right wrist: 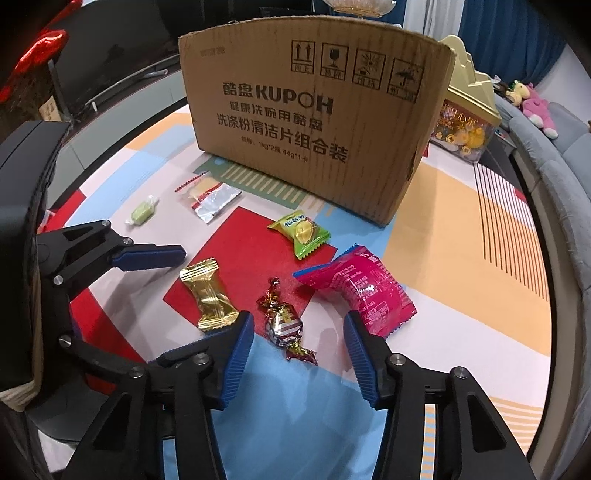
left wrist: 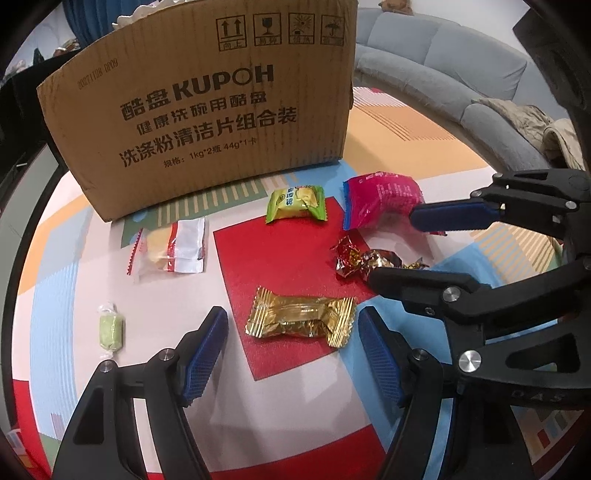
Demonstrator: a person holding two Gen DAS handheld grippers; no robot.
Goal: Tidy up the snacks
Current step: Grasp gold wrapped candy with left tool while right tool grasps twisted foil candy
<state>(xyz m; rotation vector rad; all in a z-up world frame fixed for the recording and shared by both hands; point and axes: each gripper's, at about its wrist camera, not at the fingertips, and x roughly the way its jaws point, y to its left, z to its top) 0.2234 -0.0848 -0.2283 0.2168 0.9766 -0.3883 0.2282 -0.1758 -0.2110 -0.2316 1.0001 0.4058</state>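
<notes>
We see a tabletop (right wrist: 461, 229) covered in a colour-block cloth — red, blue, orange and white panels. Behind it curves a grey sofa (left wrist: 436, 55) (a beige garment (left wrist: 535, 122) lies on it), with blue curtains (right wrist: 546, 33) beyond.

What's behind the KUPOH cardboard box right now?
In the right wrist view, a gold-lidded container with colourful contents sits behind the cardboard box, at its right corner. Something pale peeks over the top edge. Everything else there is hidden.
</notes>
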